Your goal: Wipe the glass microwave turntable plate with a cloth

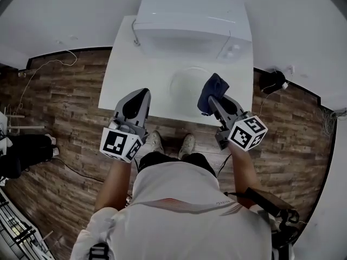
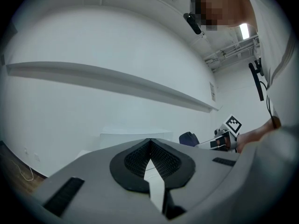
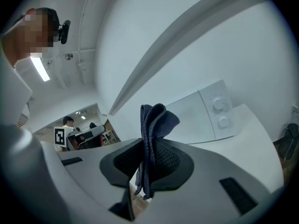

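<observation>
Glass turntable plate (image 1: 186, 84) lies flat on the white worktop (image 1: 122, 77), just in front of the microwave (image 1: 192, 15). Right claw (image 3: 148, 148) is clenched on a folded dark blue cloth (image 3: 154, 120), held at the plate's right edge; can't tell if they touch. Left claw (image 2: 149, 143) is pressed together with nothing in it, over the worktop's near left edge, apart from the plate.

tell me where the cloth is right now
In the head view the dark blue cloth is pinched in the right claw, just right of the glass turntable plate on the white table.
</observation>
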Demonstrator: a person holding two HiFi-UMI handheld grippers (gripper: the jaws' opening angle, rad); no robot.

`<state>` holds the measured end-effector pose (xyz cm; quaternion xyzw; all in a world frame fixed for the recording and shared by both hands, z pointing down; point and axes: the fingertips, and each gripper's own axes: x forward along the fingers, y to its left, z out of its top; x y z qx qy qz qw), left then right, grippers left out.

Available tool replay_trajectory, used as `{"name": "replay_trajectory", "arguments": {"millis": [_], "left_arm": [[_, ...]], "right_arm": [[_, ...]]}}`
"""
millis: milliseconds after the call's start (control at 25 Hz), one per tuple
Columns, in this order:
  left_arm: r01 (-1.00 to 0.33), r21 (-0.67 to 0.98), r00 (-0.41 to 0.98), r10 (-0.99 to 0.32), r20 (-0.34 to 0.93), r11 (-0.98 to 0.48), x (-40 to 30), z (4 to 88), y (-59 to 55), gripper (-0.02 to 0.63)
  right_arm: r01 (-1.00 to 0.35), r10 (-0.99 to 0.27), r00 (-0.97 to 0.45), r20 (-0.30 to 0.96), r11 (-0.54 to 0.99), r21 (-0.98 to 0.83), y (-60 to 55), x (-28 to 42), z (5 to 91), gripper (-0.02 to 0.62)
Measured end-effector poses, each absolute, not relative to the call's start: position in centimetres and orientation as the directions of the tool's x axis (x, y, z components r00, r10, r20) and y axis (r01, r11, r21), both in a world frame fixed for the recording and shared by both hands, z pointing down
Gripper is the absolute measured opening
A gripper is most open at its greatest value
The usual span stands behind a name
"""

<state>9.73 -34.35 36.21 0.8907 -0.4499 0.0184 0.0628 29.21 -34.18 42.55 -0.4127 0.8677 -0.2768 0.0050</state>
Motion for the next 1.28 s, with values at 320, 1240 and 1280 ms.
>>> {"name": "replay_trajectory", "arguments": {"millis": [320,1240,1280], "left_arm": [[-0.826,0.135,0.564,-0.813,0.146,-0.548,6.2,40.1,-35.4,0.009],[-0.852,0.197,0.522,-0.822,0.23,-0.485,4.0,45.5,-37.9,0.009],[-0.85,0.2,0.525,-0.82,0.23,-0.488,4.2,45.5,-38.1,0.01]], "right_arm": [[-0.666,-0.55,-0.737,0.392,0.495,-0.558,-39.4,21.6,50.6,0.061],[-0.776,-0.412,-0.631,0.657,0.324,-0.542,-46.2,21.5,63.8,0.061],[-0.781,-0.415,-0.625,0.662,0.314,-0.54,-46.2,22.2,63.9,0.061]]}}
